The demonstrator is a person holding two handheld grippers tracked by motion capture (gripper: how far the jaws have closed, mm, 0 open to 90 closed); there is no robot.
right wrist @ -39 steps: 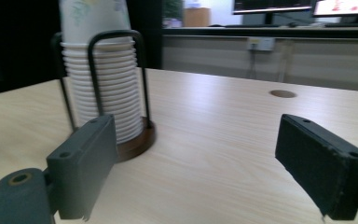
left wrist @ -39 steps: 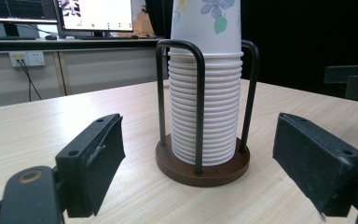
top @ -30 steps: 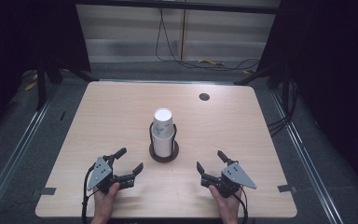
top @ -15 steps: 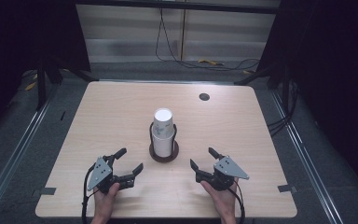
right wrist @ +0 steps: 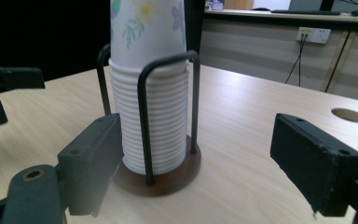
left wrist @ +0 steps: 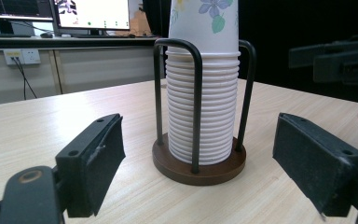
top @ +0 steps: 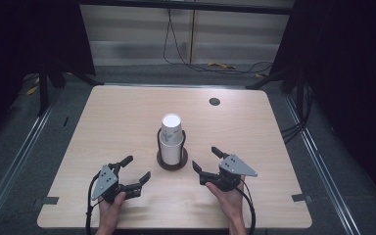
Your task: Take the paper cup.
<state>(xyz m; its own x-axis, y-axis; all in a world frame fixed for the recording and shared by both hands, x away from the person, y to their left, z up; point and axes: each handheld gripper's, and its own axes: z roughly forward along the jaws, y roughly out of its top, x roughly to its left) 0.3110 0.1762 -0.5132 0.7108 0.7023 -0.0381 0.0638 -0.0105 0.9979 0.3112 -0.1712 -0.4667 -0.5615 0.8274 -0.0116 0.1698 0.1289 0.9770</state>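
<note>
Clearly the stack of paper cups [top: 171, 138] is what we are here for: thin, light, easily crushed, so we judge a gentle pinch on the flowered wall of the top cup [left wrist: 204, 21], above the wire hoops, would be the place to hold. Nested cups tend to cling, so the lift may drag a second one up or tug at the holder. The cups are white, nested upside down so that their rolled rims form a ribbed column, and the top one carries blue and yellow flowers with green leaves. They stand in a cup holder [top: 172, 160] made of a round dark wooden base and two black wire hoops that cage the stack.

Beside the holder, on its right and slightly nearer to us, our right gripper [top: 207, 163] has its jaws spread wide, holding nothing, angled toward the stack. Our left gripper [top: 136, 170] sits on the holder's other side, a little farther off, equally wide and empty.

Under the holder lies a pale wooden table [top: 112, 117], with a round cable hole [top: 214, 102] well beyond the holder, toward the far right corner.
</note>
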